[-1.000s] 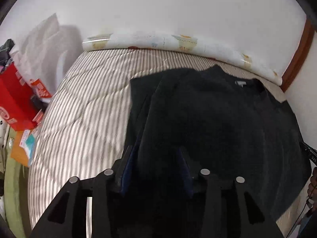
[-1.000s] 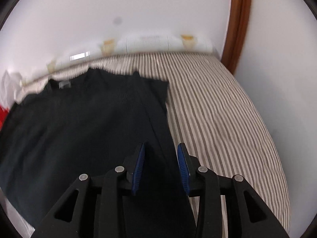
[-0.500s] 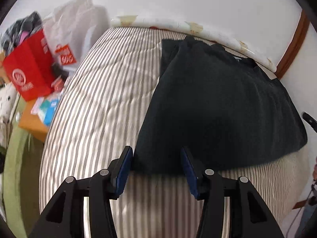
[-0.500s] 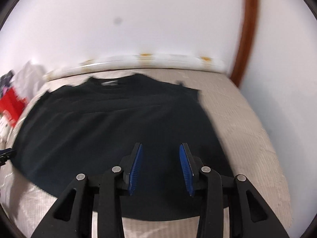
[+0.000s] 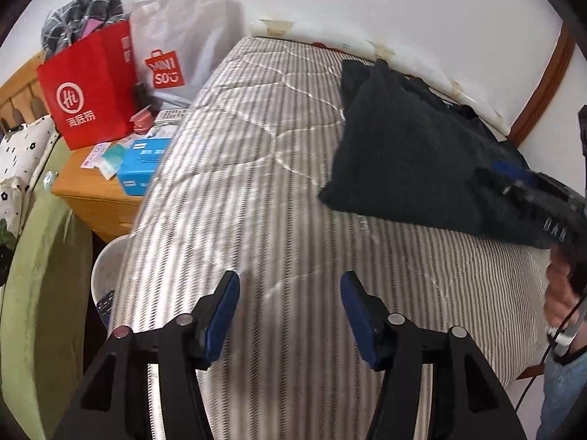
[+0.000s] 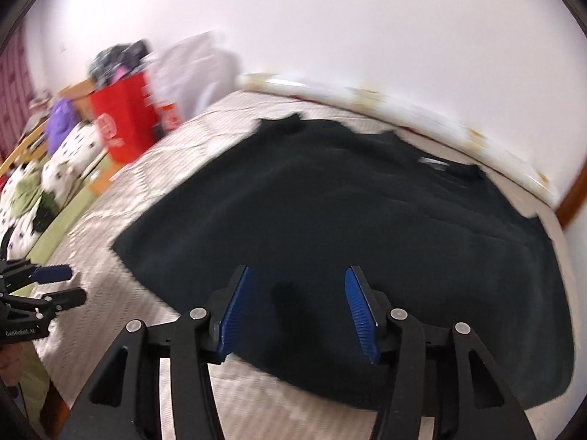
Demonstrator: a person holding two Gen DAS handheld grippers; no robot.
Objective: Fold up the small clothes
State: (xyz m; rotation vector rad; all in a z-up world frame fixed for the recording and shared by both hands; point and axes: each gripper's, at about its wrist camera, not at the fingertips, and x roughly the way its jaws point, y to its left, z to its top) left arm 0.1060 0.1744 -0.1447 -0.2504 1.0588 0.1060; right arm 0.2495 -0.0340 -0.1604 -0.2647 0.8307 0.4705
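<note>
**Garment released after side folds; both tongs opening and clear**

Black top [image 6: 367, 220] lying flat on the striped bed [image 5: 256, 201], toward the wall side, collar and label at the far end. Side panels now turned inward, giving a narrower, roughly rectangular shape; hem edge nearest the camera in the right wrist view. Fabric resting on the mattress only, gripped by nothing.

Left tongs [image 5: 290, 315] withdrawn from the cloth since a second ago: then over the dark fabric, now above bare striped mattress, well apart from the garment's near corner. Jaws opening, nothing between them. Right tongs [image 6: 297, 311] likewise opening, hanging over the hem area with only dark cloth seen beneath, no pinch evident. Right view blurred by motion, consistent with a swing across the bed since the earlier frame. A hand [image 5: 561, 293] visible at the right edge of the left view, carrying the other tool.

Judgement: lengthwise folds appear complete and released; remaining step likely a crosswise fold, hem to collar. Requirement for that: fresh hold at both hem corners.

Surroundings: red bag [image 5: 91, 84], white bag [image 5: 176, 36] and blue box [image 5: 141, 168] on a bedside stand [image 5: 91, 198], well apart from the work.
</note>
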